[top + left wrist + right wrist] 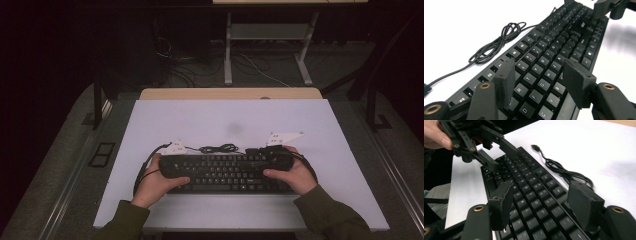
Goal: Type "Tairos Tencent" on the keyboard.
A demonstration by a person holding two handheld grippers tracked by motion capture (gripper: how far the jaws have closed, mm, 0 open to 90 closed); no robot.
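While both claws, left claw (539, 82) and right claw (544, 205), stand open astride the keyboard (227, 171), gripping nothing, lift them straight clear.

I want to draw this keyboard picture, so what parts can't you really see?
- High view: keyboard ends, hidden under both hands.
- High view: key letters, too small.
- Left gripper view: cable plug, cut off at the left edge.
- Right gripper view: near keys, hidden behind the right gripper jaws.
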